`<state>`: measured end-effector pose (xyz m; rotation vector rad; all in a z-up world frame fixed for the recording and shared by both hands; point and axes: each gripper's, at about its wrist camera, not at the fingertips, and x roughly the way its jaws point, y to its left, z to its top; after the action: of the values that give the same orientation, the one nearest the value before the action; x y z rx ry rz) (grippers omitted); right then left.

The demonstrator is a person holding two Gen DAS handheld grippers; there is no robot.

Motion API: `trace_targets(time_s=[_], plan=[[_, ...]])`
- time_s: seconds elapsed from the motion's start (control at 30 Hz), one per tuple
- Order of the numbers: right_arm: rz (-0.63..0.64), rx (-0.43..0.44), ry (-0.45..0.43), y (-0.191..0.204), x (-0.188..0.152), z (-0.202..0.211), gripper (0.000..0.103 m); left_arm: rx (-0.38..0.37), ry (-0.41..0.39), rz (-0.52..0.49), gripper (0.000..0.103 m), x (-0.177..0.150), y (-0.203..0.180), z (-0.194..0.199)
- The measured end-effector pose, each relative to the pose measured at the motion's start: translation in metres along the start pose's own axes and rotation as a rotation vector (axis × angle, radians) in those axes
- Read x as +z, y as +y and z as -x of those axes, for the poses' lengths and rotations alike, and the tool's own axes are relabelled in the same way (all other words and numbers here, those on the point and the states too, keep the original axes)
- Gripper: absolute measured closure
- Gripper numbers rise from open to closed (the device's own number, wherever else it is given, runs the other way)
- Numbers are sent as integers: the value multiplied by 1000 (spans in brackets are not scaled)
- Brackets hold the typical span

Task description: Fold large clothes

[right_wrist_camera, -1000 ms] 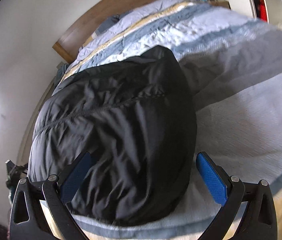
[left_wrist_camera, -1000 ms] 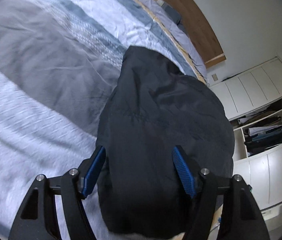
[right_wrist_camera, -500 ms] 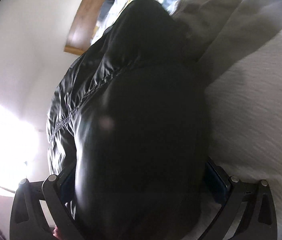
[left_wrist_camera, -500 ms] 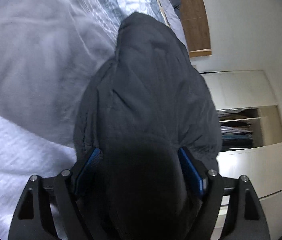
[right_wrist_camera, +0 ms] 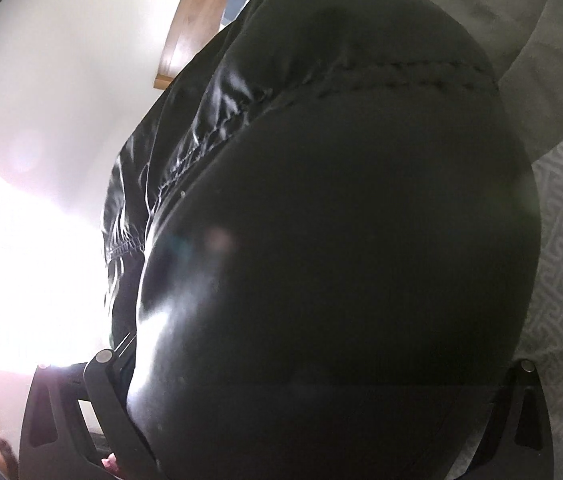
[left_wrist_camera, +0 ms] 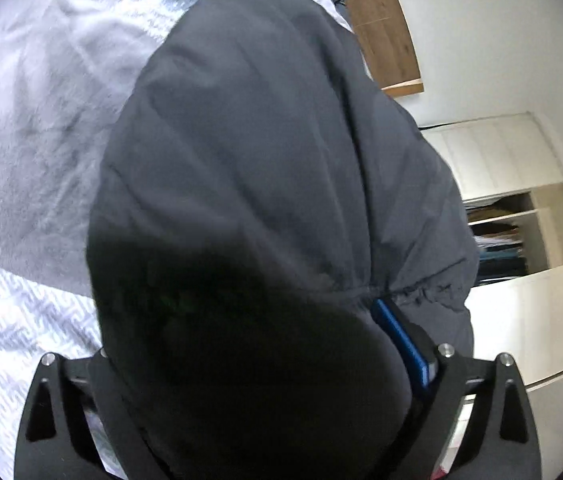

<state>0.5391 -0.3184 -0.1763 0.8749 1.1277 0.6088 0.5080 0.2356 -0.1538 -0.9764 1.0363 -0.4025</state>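
A dark puffy jacket (left_wrist_camera: 261,140) lies bunched on the bed and fills most of both views. My left gripper (left_wrist_camera: 241,312) is pushed low against its near end. Its jaws are opening and stand wide, with the jacket's bulk bulging between them. Only one blue pad (left_wrist_camera: 397,344) shows, and the other finger is buried under fabric. My right gripper (right_wrist_camera: 281,312) is pressed into the shiny black jacket (right_wrist_camera: 361,100) from the other side. Its jaws also stand wide around the bulk, and both fingertips are hidden by cloth.
The jacket rests on a grey and white patterned bed cover (left_wrist_camera: 21,160), which also shows along the right edge as bed cover (right_wrist_camera: 561,240). A wooden headboard (left_wrist_camera: 377,20) stands at the far end. A white cupboard with open shelves (left_wrist_camera: 521,220) lines the wall.
Both grippers have sunk and pushed forward into the jacket, which now fills each view. The left jaws have spread wider. The right gripper's pads have disappeared under fabric.
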Motion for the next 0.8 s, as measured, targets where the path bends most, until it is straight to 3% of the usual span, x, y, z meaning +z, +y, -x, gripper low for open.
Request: trace_targets(time_s=[0.07,0.13,0.2,0.23,0.3,0.4,0.6,0.8], plan=[[-10,-22,0,4,2,-2,0,21,-19,-17,19,-3,-9,1],[-3,-45,-11,12,2,-4,2,26,-34,-28,43,-3,-20,4],[4,-33,-26,19,2,-3,24,27,-45,-48,59,-3,-33,8],[3,-25,-37,23,4,-2,29,26,-53,-63,65,-2,-41,11],[10,-12,-54,33,6,0,48,25,-68,-91,70,0,-60,13],[71,-13,-77,61,12,7,62,8,-95,-118,76,-3,-80,27],[255,-37,-117,142,15,28,75,-18,-149,-233,82,-13,-150,56],[386,-10,-168,210,2,63,78,-82,-205,-301,82,-42,-203,112]])
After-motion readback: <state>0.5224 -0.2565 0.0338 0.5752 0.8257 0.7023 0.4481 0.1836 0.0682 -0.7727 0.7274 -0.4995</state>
